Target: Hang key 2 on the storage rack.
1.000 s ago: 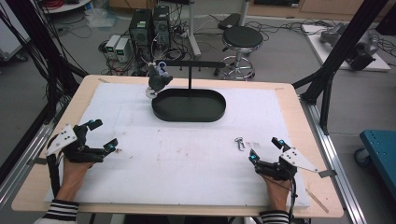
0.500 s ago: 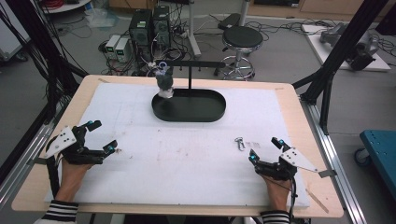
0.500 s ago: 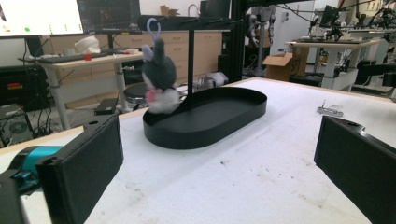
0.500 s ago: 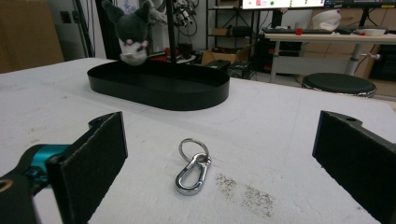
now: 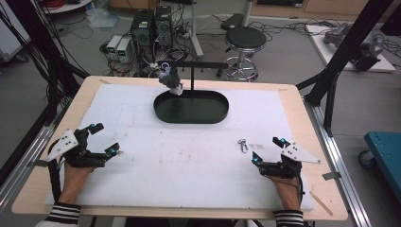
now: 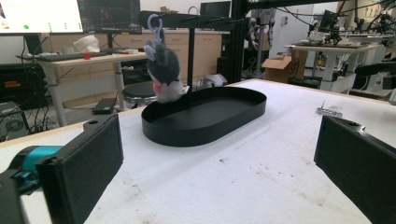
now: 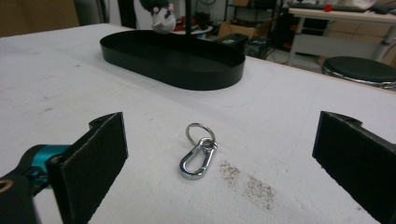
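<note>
A small grey plush toy [image 5: 170, 79] [image 6: 163, 70] hangs by a purple loop from the left end of a black stand's crossbar [image 5: 198, 65], above the left end of a black oval tray [image 5: 191, 108] [image 6: 205, 116] [image 7: 173, 58]. A silver carabiner with a key ring [image 5: 243, 144] [image 7: 198, 151] lies on the white mat, just ahead of my right gripper [image 5: 267, 151] [image 7: 219, 163], which rests open. At the mat's left side my left gripper [image 5: 103, 138] [image 6: 219, 168] rests open with nothing between its jaws.
A white foam mat [image 5: 189, 156] covers most of the wooden table [image 5: 33, 189]. Black frame posts stand at both sides of the table. Behind it are computer cases [image 5: 151, 28] and a round stool [image 5: 244, 39] on the floor.
The plush toy swings on the crossbar, shifting from left of its hanging point towards the right. Both grippers have stayed still.
</note>
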A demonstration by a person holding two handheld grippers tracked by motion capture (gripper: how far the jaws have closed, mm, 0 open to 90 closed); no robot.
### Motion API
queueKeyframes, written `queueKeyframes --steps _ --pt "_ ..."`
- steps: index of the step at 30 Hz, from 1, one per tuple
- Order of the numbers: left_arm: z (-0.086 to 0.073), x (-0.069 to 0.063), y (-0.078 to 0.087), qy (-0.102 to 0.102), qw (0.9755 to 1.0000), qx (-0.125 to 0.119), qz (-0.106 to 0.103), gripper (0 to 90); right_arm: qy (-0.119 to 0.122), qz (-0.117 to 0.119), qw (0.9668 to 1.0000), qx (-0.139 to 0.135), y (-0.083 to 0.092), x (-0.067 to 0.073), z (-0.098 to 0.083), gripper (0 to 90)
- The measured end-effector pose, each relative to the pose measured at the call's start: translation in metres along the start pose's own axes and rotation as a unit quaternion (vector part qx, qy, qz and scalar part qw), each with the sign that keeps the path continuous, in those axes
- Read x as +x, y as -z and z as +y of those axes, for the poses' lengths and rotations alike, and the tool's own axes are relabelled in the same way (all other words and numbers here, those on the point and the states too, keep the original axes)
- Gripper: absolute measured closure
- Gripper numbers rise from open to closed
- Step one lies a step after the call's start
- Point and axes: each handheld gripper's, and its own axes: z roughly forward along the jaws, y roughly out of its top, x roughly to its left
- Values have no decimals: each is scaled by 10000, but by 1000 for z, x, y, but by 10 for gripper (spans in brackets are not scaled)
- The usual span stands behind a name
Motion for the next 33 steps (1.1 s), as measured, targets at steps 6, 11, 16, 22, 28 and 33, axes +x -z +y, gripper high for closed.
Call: queueKeyframes --steps 6,11,16,22,28,33 --pt "-4 1 -2 24 10000 71 16 17 319 454 9977 386 -8 -5 30 24" --pt "-8 0 -2 7 10000 68 22 17 515 737 9937 668 -14 -13 49 24" --pt "-9 0 -3 33 9999 121 4 17 719 1048 9868 1008 -22 -22 62 24" --pt "-10 0 -3 24 9999 119 1 17 1019 1433 9743 1407 -35 -28 75 24" --pt "-11 0 -2 58 9999 86 55 17 1305 1779 9592 1771 -48 -34 86 24" --pt "-12 -1 -2 49 9999 87 50 17 1506 2012 9464 2031 -59 -38 92 25"
